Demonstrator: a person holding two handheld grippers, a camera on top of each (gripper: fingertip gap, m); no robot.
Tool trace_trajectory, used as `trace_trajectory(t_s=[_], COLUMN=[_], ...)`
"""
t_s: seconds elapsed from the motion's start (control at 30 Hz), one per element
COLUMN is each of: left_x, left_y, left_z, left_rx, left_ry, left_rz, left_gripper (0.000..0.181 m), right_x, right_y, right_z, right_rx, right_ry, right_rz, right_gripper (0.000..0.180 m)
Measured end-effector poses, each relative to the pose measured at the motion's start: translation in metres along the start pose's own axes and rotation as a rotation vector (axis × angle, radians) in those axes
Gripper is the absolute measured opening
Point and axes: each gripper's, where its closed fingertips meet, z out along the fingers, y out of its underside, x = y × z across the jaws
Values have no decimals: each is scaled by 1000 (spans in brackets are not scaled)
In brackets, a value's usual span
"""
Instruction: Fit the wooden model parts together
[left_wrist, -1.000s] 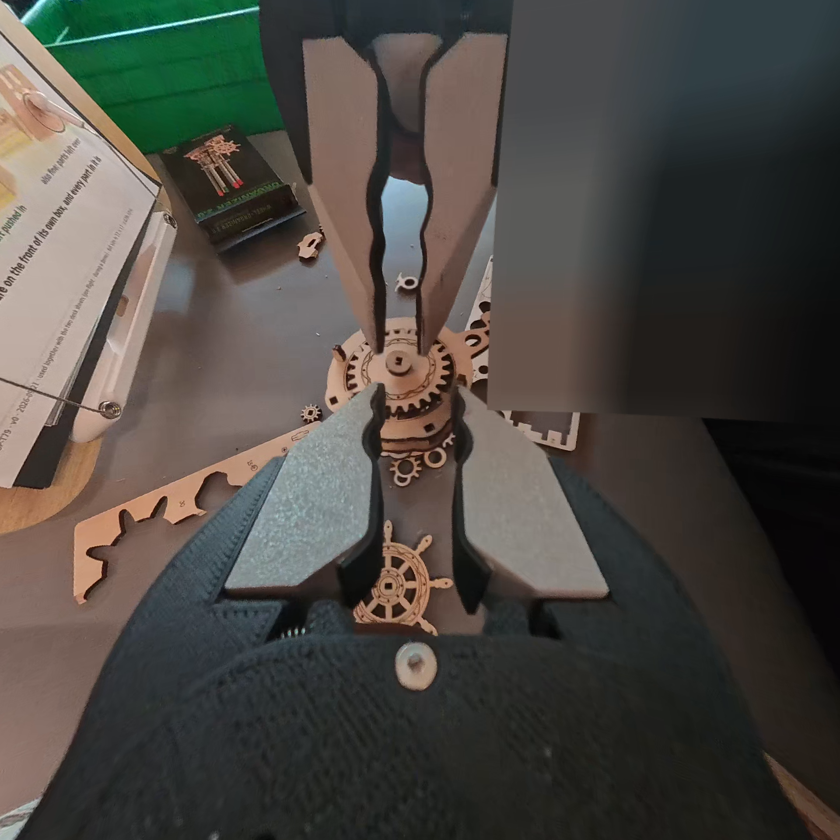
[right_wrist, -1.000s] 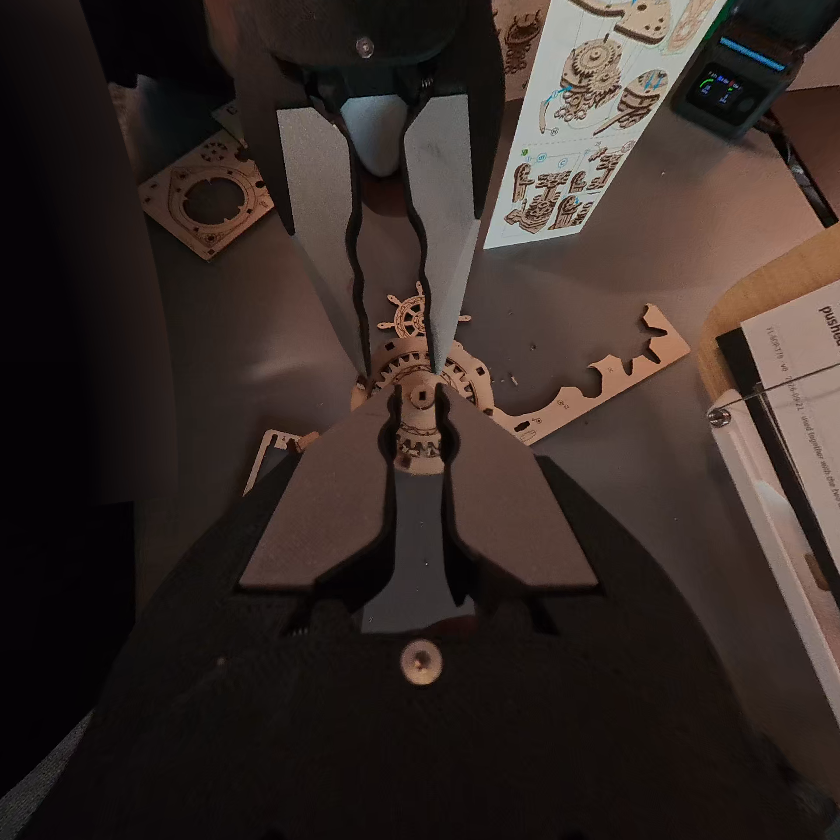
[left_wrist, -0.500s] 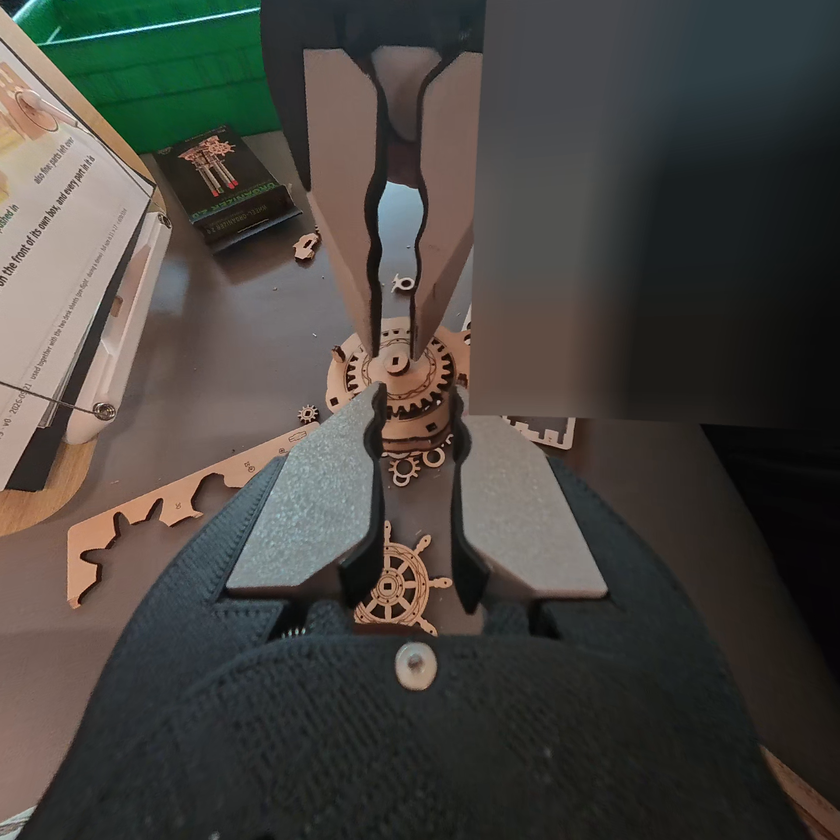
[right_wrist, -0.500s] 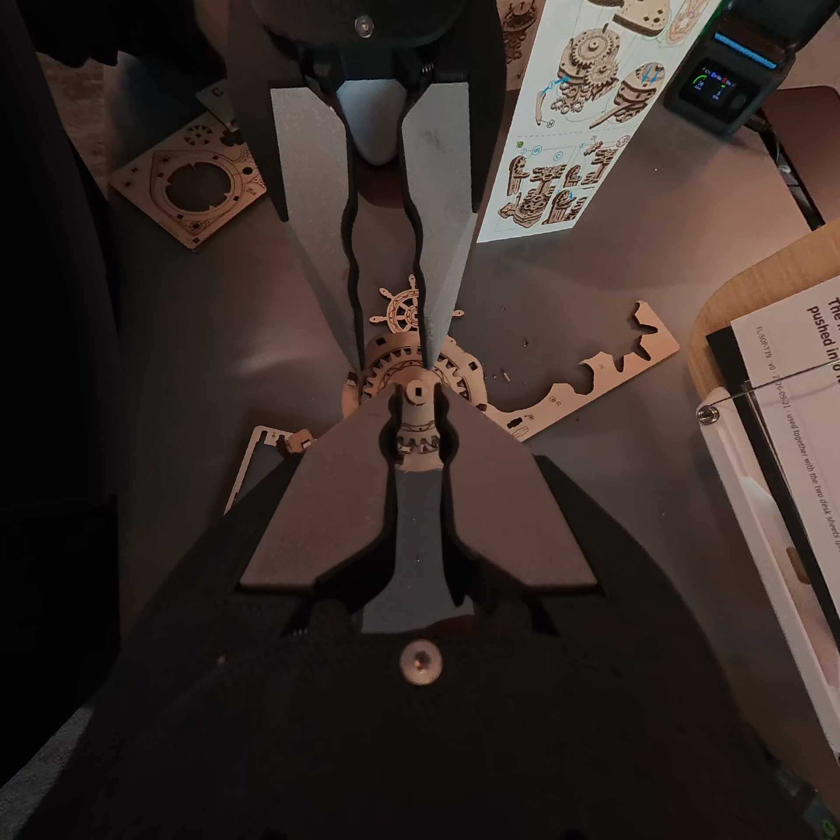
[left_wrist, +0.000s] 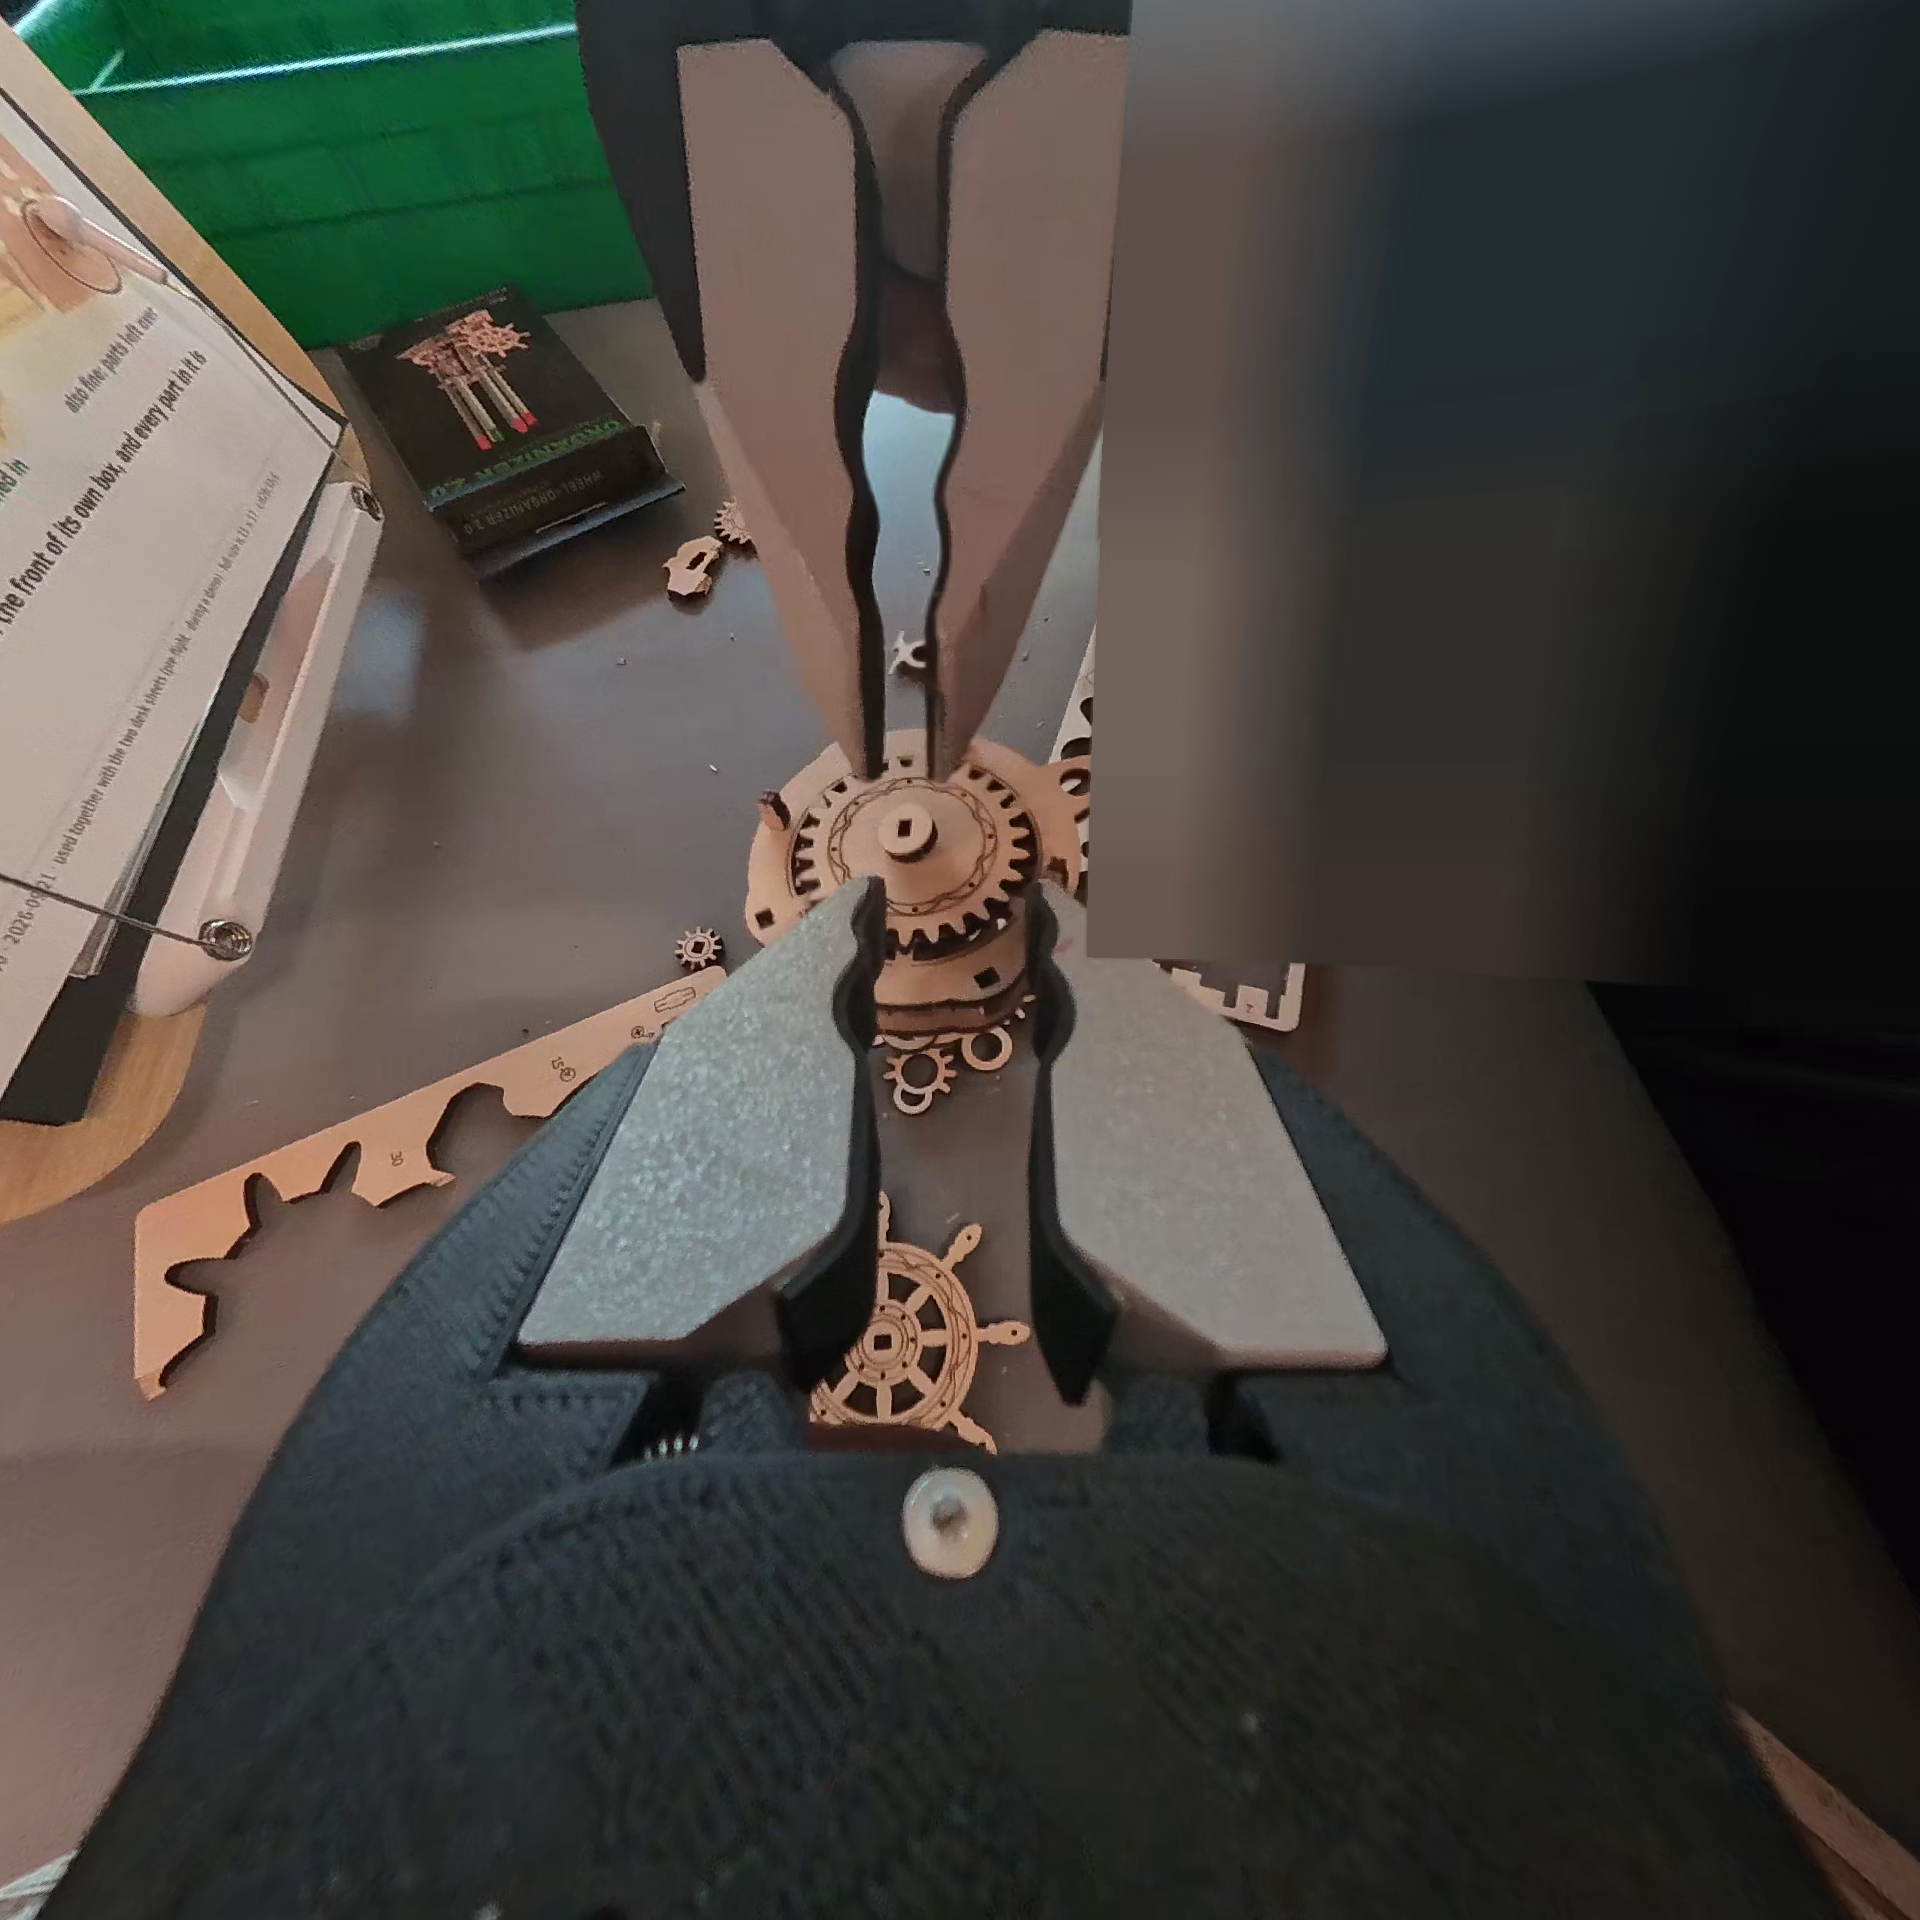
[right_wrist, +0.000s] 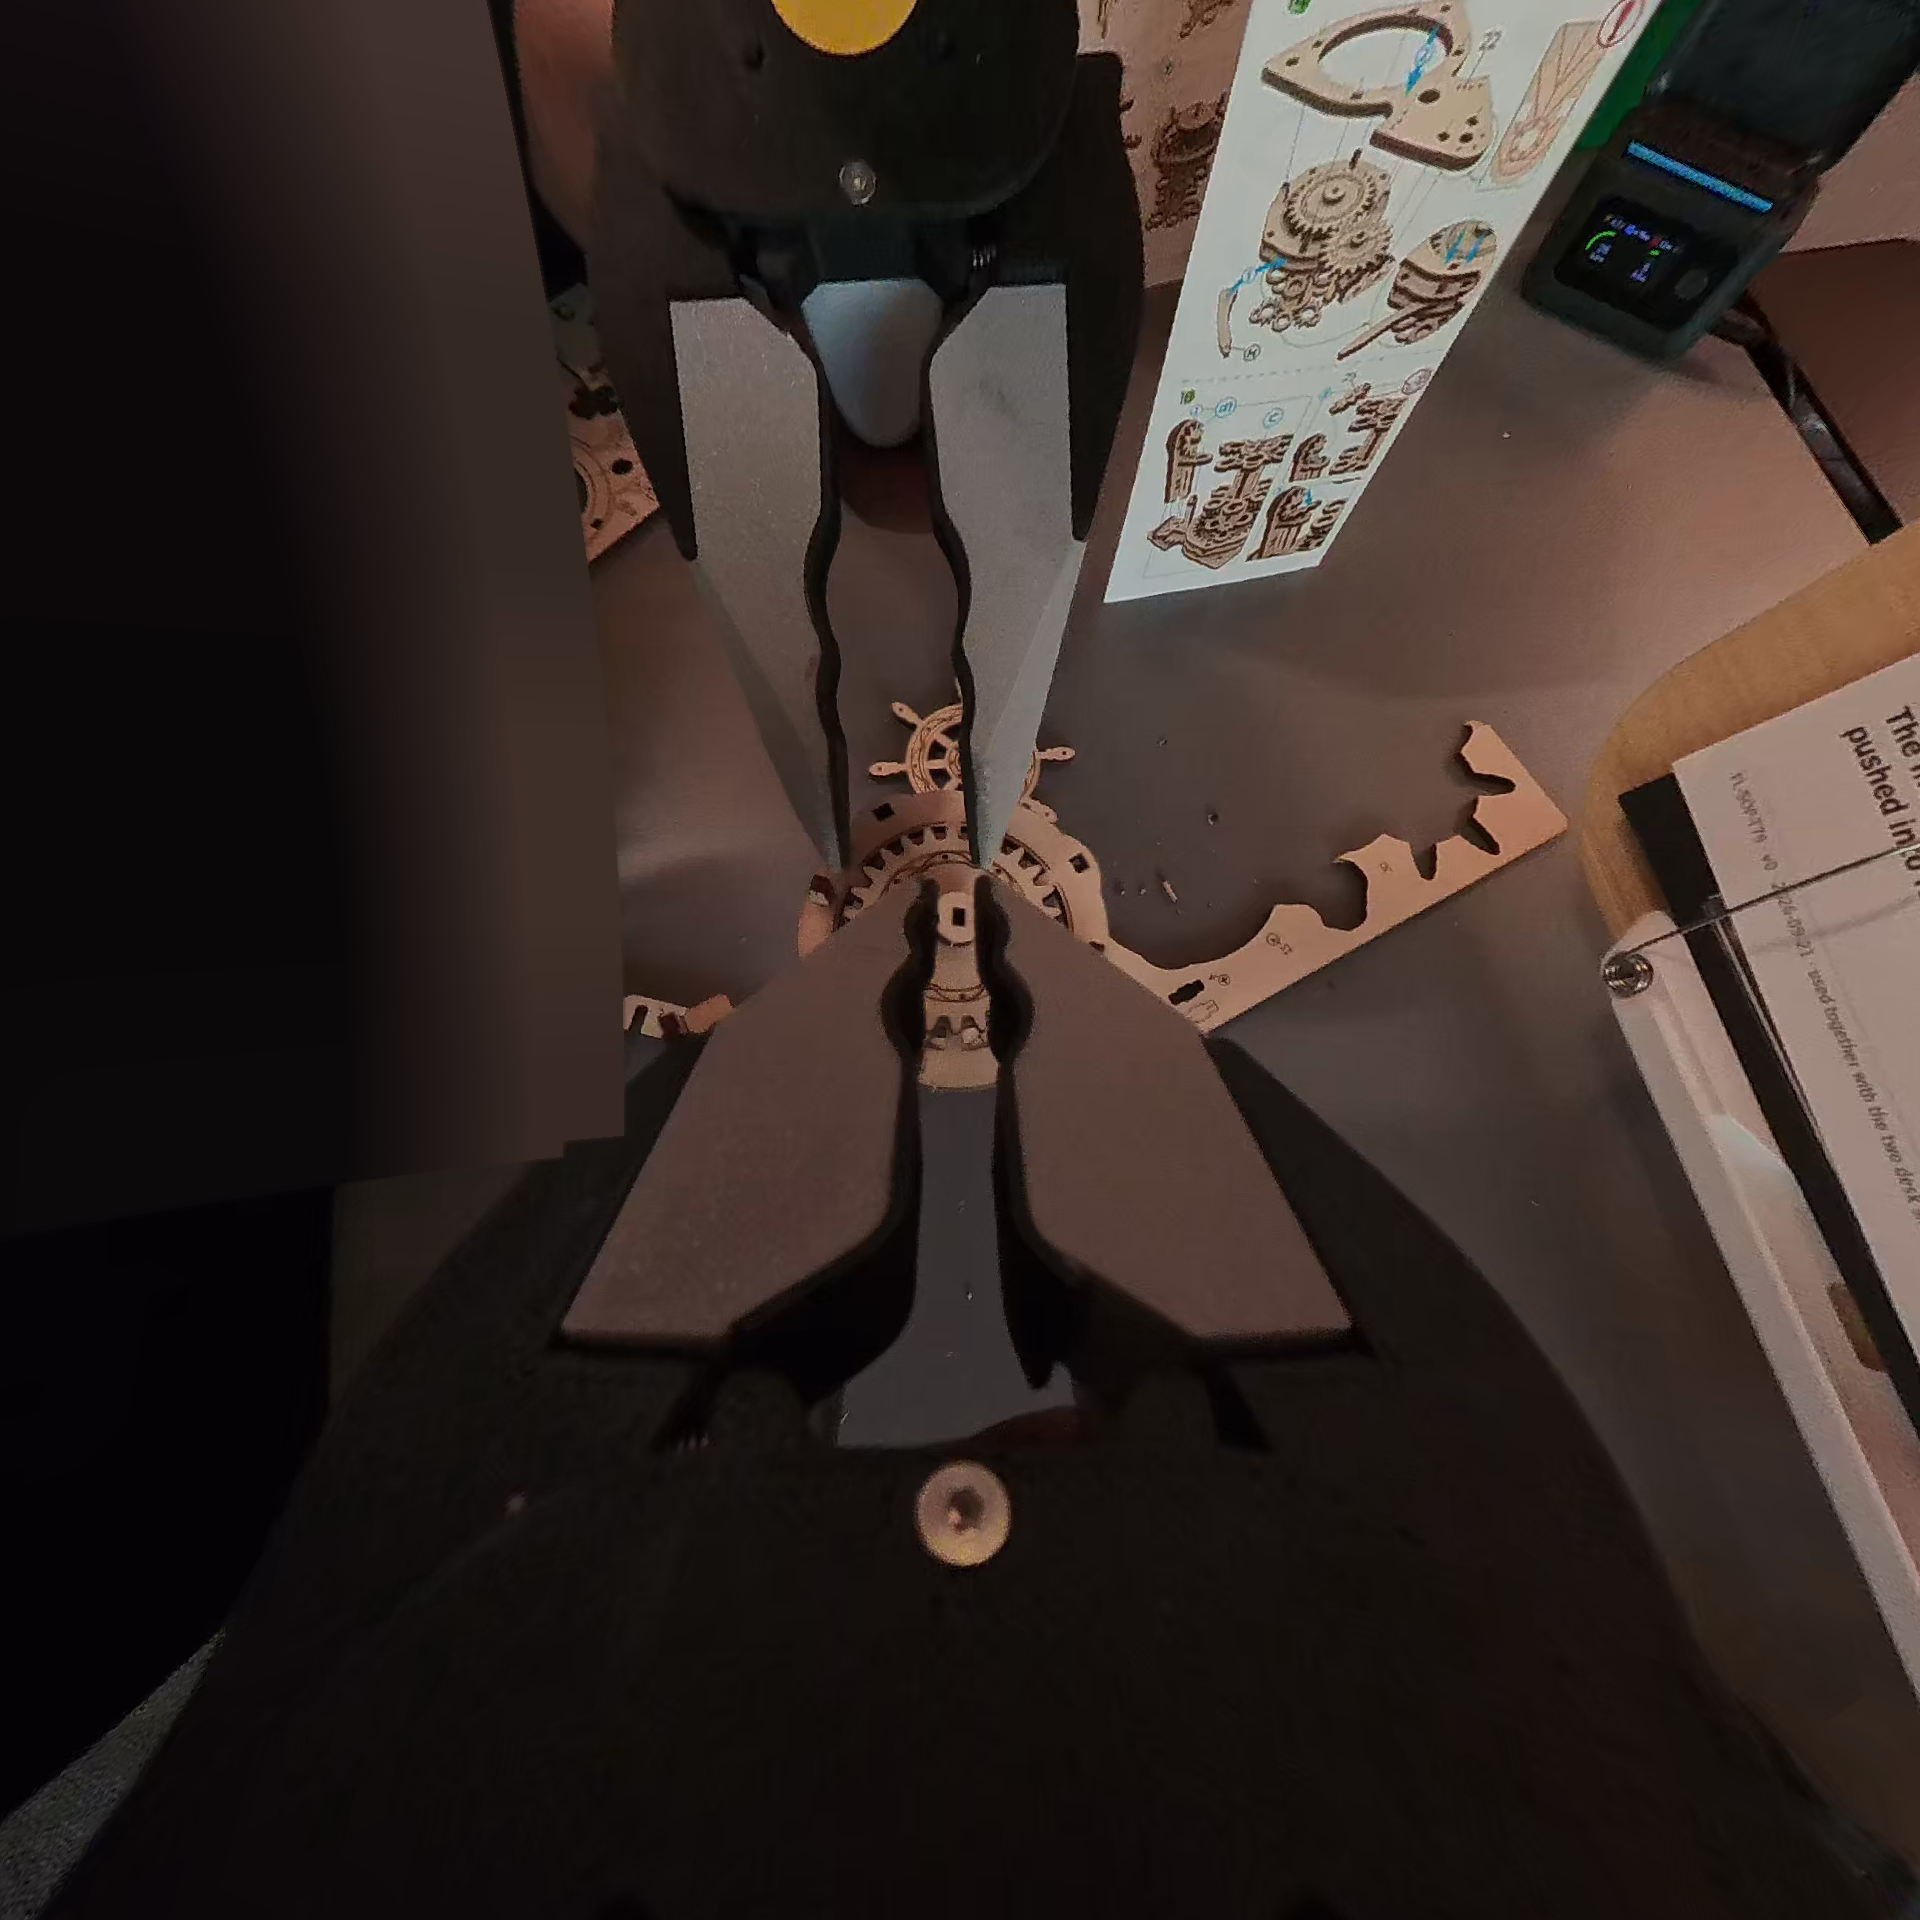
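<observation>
A round wooden gear assembly (left_wrist: 966, 883) stands on the dark table, with a small square-holed hub (left_wrist: 907, 831) on top. My left gripper (left_wrist: 953, 896) reaches in from the near side, and its fingers clamp the sides of the gear stack. My right gripper (right_wrist: 956, 896) comes from the opposite side, narrowly shut on the hub (right_wrist: 956, 920). Each gripper shows in the other's view, the right gripper (left_wrist: 902, 771) and the left gripper (right_wrist: 909, 862). A wooden ship's wheel (left_wrist: 899, 1340) lies flat under my left gripper.
Small loose gears (left_wrist: 935, 1065) and a cut-out wooden strip (left_wrist: 343, 1174) lie near the assembly. A black box (left_wrist: 509, 436), green bin (left_wrist: 343, 156) and document stand (left_wrist: 135, 582) are on the left. An instruction sheet (right_wrist: 1330, 291) and a small screen device (right_wrist: 1642, 249) lie beyond. Both grippers' tips are close together, under 4 cm apart. The wooden ship's wheel (left_wrist: 899, 1340) lies around 11 centimeters away from my left fingertips.
Both grips on the assembly are unchanged. The right wrist view has tilted a little, so more of the left gripper's body shows. The assembly has stayed in place.
</observation>
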Motion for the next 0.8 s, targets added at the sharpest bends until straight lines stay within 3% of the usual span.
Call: trace_trajectory(t_s=[0.23, 0.8], left_x=[-1, -2], left_y=[-1, 1], left_z=[1, 1], left_rx=[2, -3], left_ry=[11, 4], left_rz=[-10, -2], left_gripper=[23, 21], right_x=[0, -1], right_y=[8, 10], right_z=[8, 11], right_rx=[-73, -138], right_ry=[-76, -52], right_rz=[54, 38], right_gripper=[4, 3])
